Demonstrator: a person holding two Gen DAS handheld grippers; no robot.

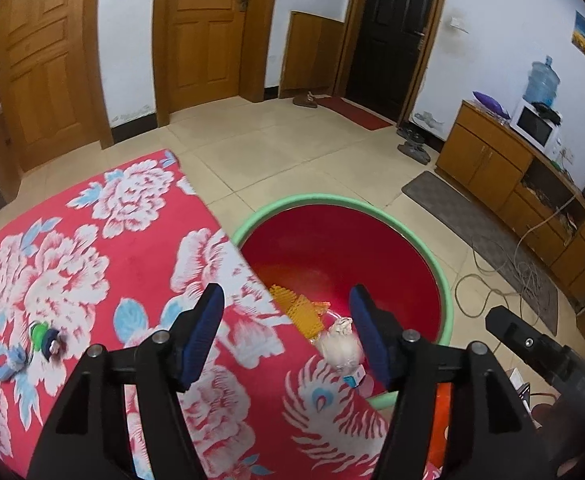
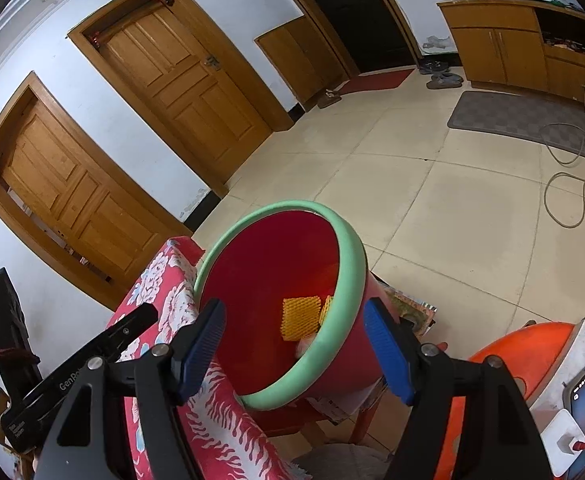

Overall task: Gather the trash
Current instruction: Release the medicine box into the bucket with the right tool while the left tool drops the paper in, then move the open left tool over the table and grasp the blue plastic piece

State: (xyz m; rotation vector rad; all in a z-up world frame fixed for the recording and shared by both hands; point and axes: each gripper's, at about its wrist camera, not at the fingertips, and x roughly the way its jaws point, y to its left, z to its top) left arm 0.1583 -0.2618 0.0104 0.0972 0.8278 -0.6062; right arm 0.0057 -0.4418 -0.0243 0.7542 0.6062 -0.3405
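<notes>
Red plastic with a green rim, the bin [image 2: 276, 280] stands just beside the table's [image 1: 92, 248] edge, so that trash can be dropped from the table straight into it. Inside it lie yellow mesh pieces [image 2: 300, 318] and a pale crumpled lump [image 1: 342, 346], which seems to be paper or wrapping; in the left wrist view this lump shows between the table edge and the bin's wall.

The left tongs [image 1: 288, 336] stand open over the corner of the table and the bin, with nothing between the blue pads [image 1: 204, 332]. The right tongs [image 2: 294, 344] are open too and empty, pointing down into the bin's mouth. I judge that both are placed for a drop.

On the flowered cloth, well apart from the bin, small items [image 1: 44, 342] remain, green and blue, probably the next trash to collect.
</notes>
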